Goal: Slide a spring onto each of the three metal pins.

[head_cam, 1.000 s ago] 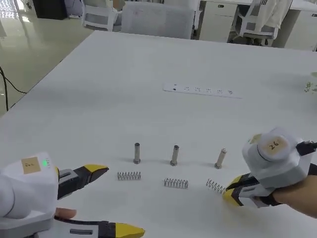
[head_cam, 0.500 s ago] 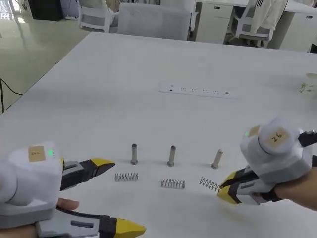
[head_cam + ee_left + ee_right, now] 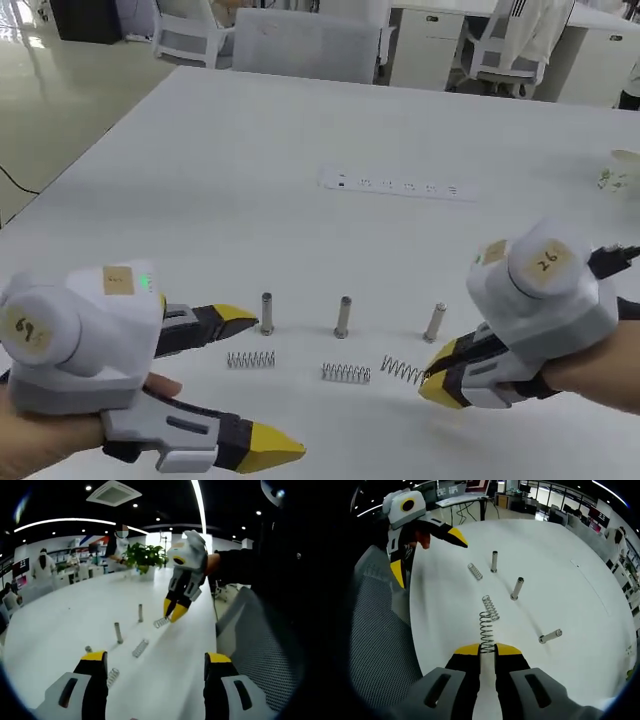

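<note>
Your right gripper point(image 3: 487, 650) now pinches right spring point(image 3: 485, 627), dragged leftward; your left gripper point(image 3: 156, 656) gapes empty. No pins point(image 3: 343, 316) sleeved yet; other springs point(image 3: 346, 373) lie flat

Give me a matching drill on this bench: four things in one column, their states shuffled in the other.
Things:
1. left gripper
2. right gripper
3. middle pin
4. power strip

States:
A. shut on a spring
B. lies flat, white
C. open, holding nothing
D. stands upright, bare

Pairs: 1-C, 2-A, 3-D, 4-B
</note>
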{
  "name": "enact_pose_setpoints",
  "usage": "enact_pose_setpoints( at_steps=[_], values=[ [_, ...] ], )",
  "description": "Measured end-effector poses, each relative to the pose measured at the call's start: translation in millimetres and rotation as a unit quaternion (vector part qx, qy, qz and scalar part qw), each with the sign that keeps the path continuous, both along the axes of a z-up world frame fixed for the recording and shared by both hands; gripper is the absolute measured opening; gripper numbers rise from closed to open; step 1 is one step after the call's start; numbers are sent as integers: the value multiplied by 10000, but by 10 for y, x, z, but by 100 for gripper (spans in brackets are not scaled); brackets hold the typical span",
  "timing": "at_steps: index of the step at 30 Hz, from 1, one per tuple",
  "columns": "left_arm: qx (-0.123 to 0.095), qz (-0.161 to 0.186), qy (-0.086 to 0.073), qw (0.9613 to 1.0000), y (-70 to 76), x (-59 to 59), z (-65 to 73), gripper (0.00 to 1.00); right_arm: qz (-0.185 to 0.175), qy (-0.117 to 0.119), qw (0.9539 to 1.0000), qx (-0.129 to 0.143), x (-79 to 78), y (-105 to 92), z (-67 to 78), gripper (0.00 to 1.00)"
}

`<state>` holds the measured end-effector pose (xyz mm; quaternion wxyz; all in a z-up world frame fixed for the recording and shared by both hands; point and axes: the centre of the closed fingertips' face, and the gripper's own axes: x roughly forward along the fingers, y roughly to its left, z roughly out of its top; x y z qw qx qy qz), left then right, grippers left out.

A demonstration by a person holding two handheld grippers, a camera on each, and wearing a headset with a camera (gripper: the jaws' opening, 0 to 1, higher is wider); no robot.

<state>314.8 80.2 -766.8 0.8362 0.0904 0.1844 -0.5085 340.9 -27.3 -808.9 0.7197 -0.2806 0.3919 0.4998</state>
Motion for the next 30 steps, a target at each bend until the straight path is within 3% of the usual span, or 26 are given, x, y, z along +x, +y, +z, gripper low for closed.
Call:
enact_pose_setpoints(
  at_steps=[22, 30],
  values=[
    [141, -669, -11, 9977, -392, 0, 48, 66, 469, -46, 9989, 47, -150, 169, 145, 7],
    [159, -765, -21, 9969, -459, -13, 32, 62, 630, -45, 9980, 81, -188, 232, 175, 7]
  ],
)
